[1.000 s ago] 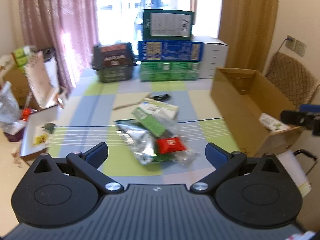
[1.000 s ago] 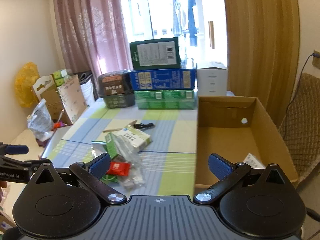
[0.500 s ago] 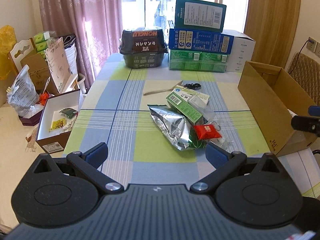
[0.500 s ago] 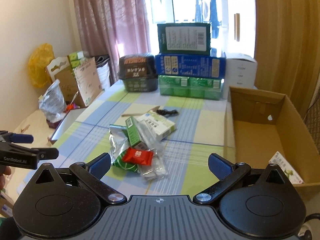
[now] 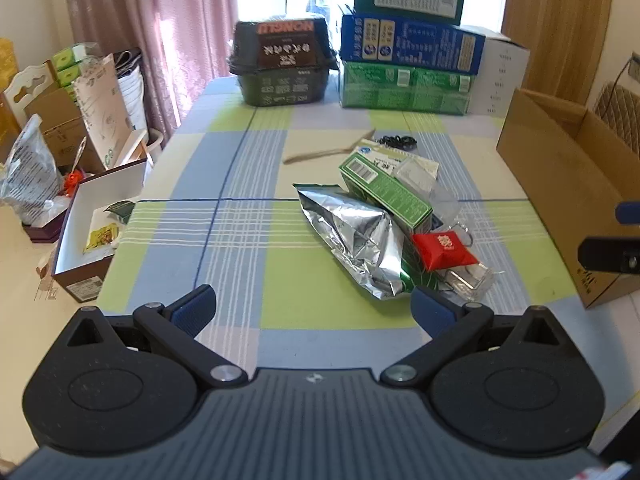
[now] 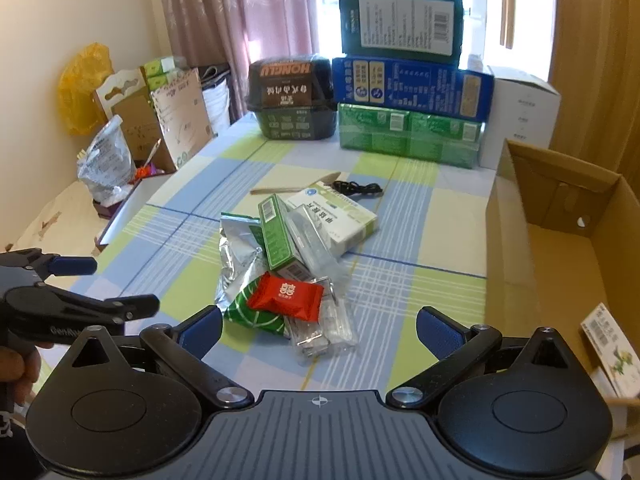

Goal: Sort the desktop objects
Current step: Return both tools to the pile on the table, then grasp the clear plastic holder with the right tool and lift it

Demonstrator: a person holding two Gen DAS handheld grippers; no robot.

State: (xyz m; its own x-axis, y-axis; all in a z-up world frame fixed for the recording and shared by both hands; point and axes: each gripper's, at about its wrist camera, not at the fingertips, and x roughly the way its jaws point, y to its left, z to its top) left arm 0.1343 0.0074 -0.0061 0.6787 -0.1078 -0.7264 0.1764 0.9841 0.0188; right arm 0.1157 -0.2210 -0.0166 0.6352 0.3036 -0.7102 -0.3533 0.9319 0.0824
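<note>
A pile lies mid-table: a silver foil bag (image 5: 356, 236), a green box (image 5: 384, 190), a white medicine box (image 6: 334, 216), a red packet (image 5: 444, 250) (image 6: 286, 294), a green packet (image 6: 252, 316) and clear plastic pieces (image 6: 320, 330). A wooden spoon (image 5: 324, 153) and a black cable (image 5: 396, 142) lie behind it. My left gripper (image 5: 314, 310) is open and empty, short of the pile's near left. My right gripper (image 6: 318, 330) is open and empty, just in front of the pile.
An open cardboard box (image 6: 560, 248) stands at the right with a printed pack (image 6: 612, 352) inside. Stacked boxes (image 5: 408, 36) and a dark container (image 5: 280, 64) stand at the back. An open white box (image 5: 92, 220) sits off the left edge, with bags and cartons (image 5: 60, 120) beyond.
Both grippers have swung and drawn nearer the pile; the left view has shifted left to show the white box. Both stay open and empty. Nothing on the table moved.
</note>
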